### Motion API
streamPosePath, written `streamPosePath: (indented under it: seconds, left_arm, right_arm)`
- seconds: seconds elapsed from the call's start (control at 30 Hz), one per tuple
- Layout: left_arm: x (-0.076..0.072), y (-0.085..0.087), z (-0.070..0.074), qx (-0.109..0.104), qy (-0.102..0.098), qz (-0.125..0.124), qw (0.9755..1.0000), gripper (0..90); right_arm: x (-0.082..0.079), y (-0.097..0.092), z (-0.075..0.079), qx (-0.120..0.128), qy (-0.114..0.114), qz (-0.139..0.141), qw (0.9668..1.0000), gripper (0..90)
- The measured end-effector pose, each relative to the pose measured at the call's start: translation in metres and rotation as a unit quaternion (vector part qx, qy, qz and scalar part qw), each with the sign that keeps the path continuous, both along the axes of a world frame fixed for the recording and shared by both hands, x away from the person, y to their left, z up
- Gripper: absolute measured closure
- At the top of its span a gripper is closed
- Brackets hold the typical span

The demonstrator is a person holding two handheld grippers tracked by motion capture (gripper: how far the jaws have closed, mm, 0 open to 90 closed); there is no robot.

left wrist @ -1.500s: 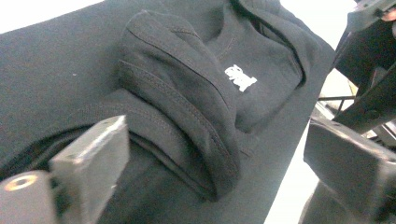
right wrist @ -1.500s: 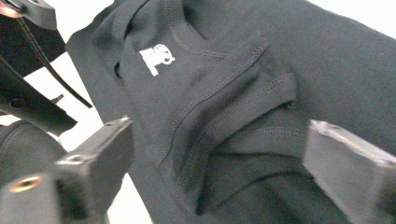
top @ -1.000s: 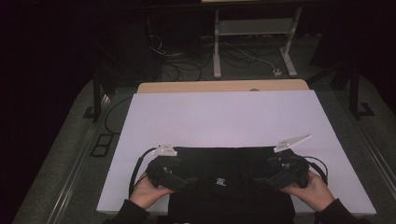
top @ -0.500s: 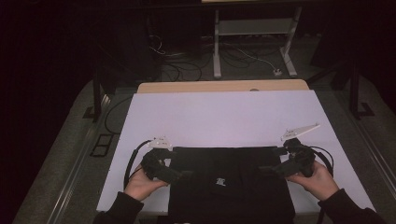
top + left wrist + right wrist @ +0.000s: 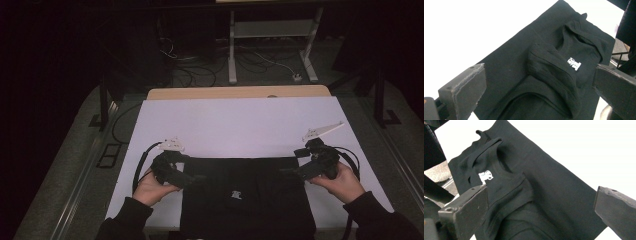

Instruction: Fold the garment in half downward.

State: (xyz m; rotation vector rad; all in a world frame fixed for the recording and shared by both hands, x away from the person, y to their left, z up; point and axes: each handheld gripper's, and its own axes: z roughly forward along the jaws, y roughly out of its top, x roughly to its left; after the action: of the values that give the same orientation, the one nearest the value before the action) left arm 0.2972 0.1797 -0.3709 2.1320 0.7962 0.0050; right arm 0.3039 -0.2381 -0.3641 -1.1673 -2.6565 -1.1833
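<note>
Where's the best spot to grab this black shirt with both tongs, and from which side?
Probably the far corners of the black shirt, one per side, each approached from its outer edge. The left tongs and right tongs are open beside them, and that far edge lies flat and straight on the white table, while the middle is bunched in thick folds.

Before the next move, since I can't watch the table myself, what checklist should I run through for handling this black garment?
1. Left tool open, jaws wide apart: ok.
2. Right tool open: ok.
3. Both tools at opposite sides of the black folded fabric garment: ok.
4. Either tool holding fabric: not ok, nothing between the jaws.
5. Garment lying smooth: not ok, a bunched fold lies near its white logo.
6. Garment fully on the white table surface: cannot tell; its near edge is cut off.
</note>
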Motion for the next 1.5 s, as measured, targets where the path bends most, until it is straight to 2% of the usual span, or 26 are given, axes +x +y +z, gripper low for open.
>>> streamPosePath:
  seconds: [0.2, 0.43, 0.7, 0.8, 1.1, 1.2, 1.27, 1.33, 1.5]
  left_arm:
    - [0.008, 0.004, 0.0, -0.011, 0.0, 0.002, 0.9999, 0.0]
    - [0.016, 0.004, -0.006, 0.0, 0.004, -0.005, 1.0, 0.0]
    - [0.03, 0.006, -0.014, 0.0, 0.025, -0.001, 0.9997, 0.0]
    - [0.034, 0.008, -0.017, -0.007, 0.029, 0.003, 0.9996, 0.0]
    - [0.044, 0.011, -0.024, -0.009, 0.028, 0.014, 0.9995, 0.0]
    - [0.048, 0.013, -0.027, -0.006, 0.026, 0.009, 0.9996, 0.0]
    - [0.05, 0.013, -0.029, -0.012, 0.024, 0.017, 0.9995, 0.0]
    - [0.053, 0.015, -0.032, -0.008, 0.024, 0.027, 0.9993, 0.0]
    - [0.059, 0.019, -0.038, -0.004, 0.028, 0.03, 0.9991, 0.0]
  right_arm:
    - [0.009, -0.004, 0.0, 0.006, -0.001, -0.005, 1.0, 0.0]
    - [0.017, -0.008, -0.005, 0.009, -0.003, -0.007, 0.9999, 0.0]
    - [0.027, -0.011, -0.011, 0.014, 0.001, -0.007, 0.9999, 0.0]
    - [0.031, -0.013, -0.014, 0.014, 0.001, -0.006, 0.9999, 0.0]
    - [0.041, -0.019, -0.024, 0.013, 0.007, -0.015, 0.9998, 0.0]
    - [0.045, -0.021, -0.029, 0.012, 0.011, -0.015, 0.9998, 0.0]
    - [0.047, -0.023, -0.033, 0.018, 0.016, -0.013, 0.9996, 0.0]
    - [0.05, -0.026, -0.037, 0.02, 0.021, -0.017, 0.9994, 0.0]
    - [0.054, -0.035, -0.044, 0.026, 0.026, -0.029, 0.9989, 0.0]
